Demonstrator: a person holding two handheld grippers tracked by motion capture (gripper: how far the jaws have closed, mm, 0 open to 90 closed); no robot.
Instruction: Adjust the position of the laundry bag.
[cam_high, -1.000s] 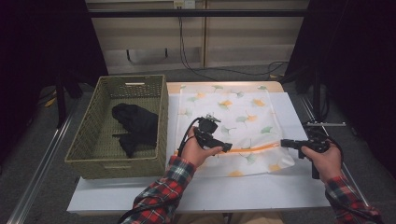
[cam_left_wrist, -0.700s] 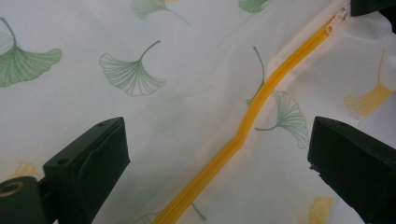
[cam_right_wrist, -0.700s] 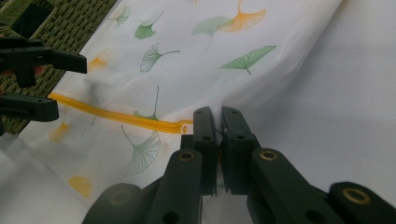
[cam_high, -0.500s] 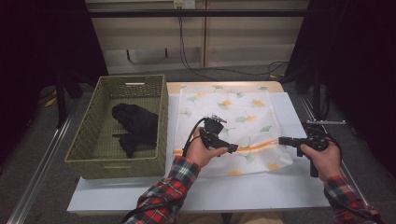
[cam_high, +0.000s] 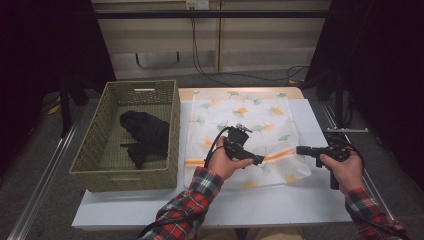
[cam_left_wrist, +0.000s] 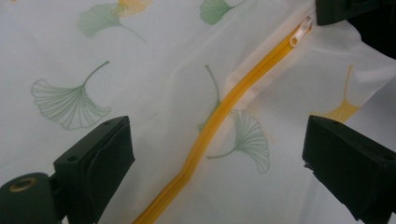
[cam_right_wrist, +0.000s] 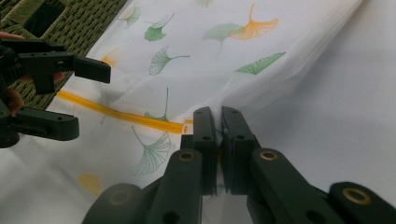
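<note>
While I look down from the high view, a white laundry bag (cam_high: 245, 131) printed with ginkgo leaves lies flat on the white table (cam_high: 280, 202), its orange zipper (cam_high: 278, 155) running across near the front edge. My left gripper (cam_high: 250, 159) hovers over the bag's middle, and my right gripper (cam_high: 300, 149) sits at the bag's 3 o'clock edge, at the zipper's end. At 9 o'clock from the bag stands a woven basket (cam_high: 95, 150) with a black garment (cam_high: 144, 135) inside. In the left gripper view, my two black jaws stand wide apart above the fabric, touching nothing, with the zipper (cam_left_wrist: 219, 116) running between them from 7 o'clock up toward 1 o'clock, where its pale zipper pull (cam_left_wrist: 301, 30) ends just beside the other gripper's tip (cam_left_wrist: 343, 10). In the right gripper view, my jaws are pinched together on the bag's edge (cam_right_wrist: 217, 122) at the zipper's end (cam_right_wrist: 180, 127), while the left gripper (cam_right_wrist: 91, 95) hangs spread at 9 o'clock over the orange line, the basket (cam_right_wrist: 70, 23) behind it.
</note>
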